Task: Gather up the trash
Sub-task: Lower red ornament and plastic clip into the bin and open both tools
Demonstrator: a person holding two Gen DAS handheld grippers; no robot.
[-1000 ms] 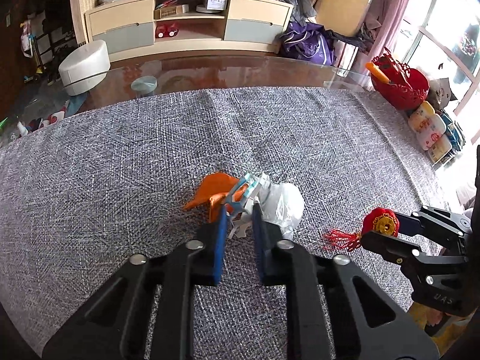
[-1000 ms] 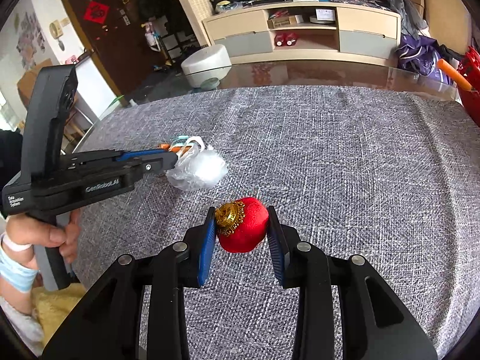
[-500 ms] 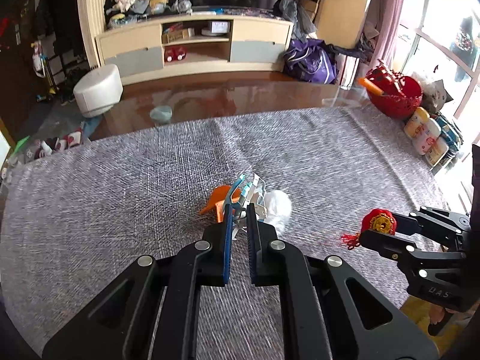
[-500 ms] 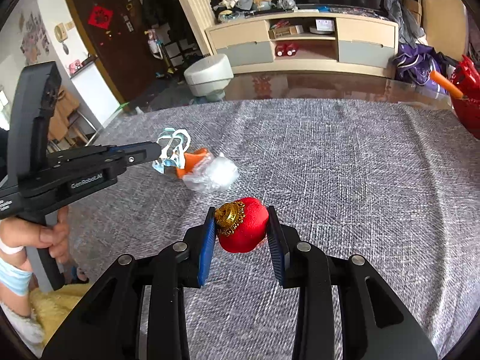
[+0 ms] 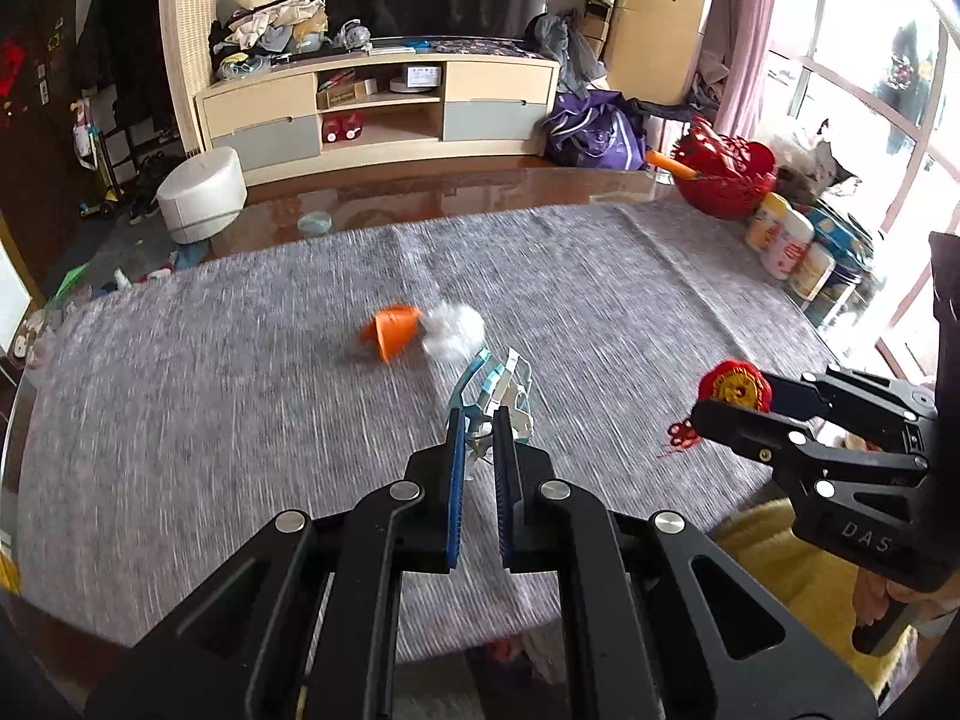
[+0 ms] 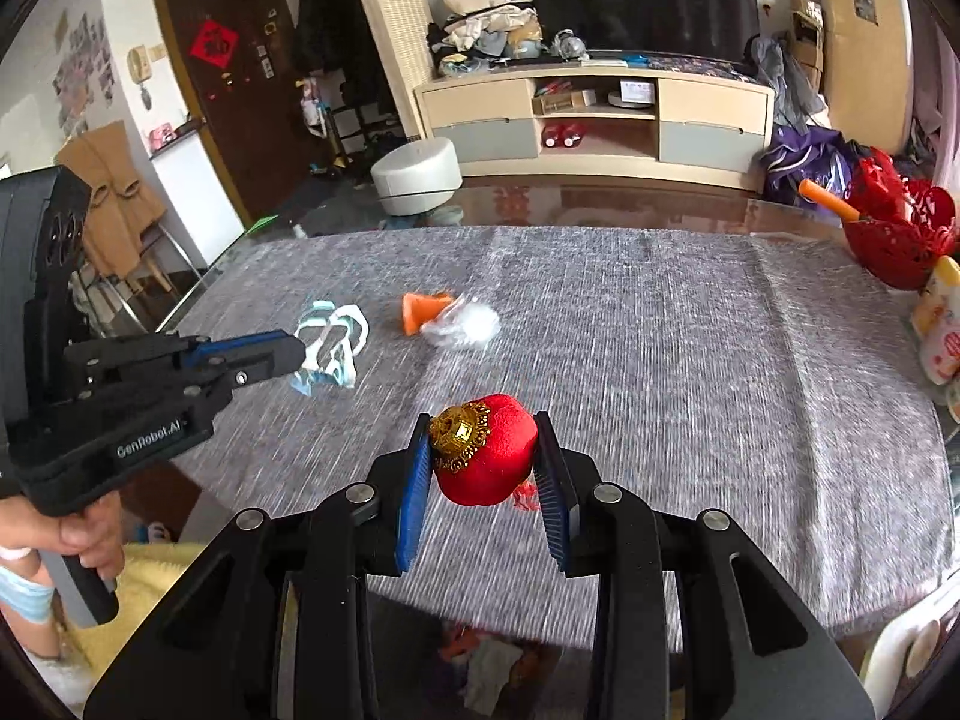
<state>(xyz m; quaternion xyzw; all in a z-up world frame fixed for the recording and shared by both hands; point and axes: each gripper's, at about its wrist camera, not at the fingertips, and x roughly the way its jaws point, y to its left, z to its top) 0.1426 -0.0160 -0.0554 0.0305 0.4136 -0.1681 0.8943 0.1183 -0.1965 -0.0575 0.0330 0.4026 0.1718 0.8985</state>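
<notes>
Blue-and-white scrap (image 5: pixel 493 387): thin looped plastic strips, pale blue and white, pinched at their near end by the left gripper (image 5: pixel 478 429) and lifted clear of the cloth; the part between the pads is hidden, and what the piece once was cannot be made out.
Left fingers (image 5: pixel 454 474): pressed together on the scrap; blue ribbed pads on black bodies.
Red ornament (image 6: pixel 486 457): soft, plush-looking ball with a gilt filigree cap, held above the cloth in the right gripper (image 6: pixel 483 462); its red tassel shows only as a fringe behind the right pad.
Right fingers (image 6: pixel 414 495): clamped on the ornament's two sides, partly apart around its width.
Orange piece (image 6: pixel 423 309): folded and cone-like, lying on the cloth mid-counter, touching the clear bag; blurred.
Clear bag (image 6: pixel 465 324): crumpled, glossy film with something white inside, contents not readable.
Cloth (image 6: pixel 690 360): grey woven fabric with a coarse fleck, smeared by blur near the front.
Counter (image 6: pixel 630 204): glossy brown top, bare only beyond the cloth.
Red basket (image 6: pixel 900 228): lacy openwork at the right edge, partly cut off.
Hand (image 6: pixel 84 540): grips the left handle, cropped by the frame.
</notes>
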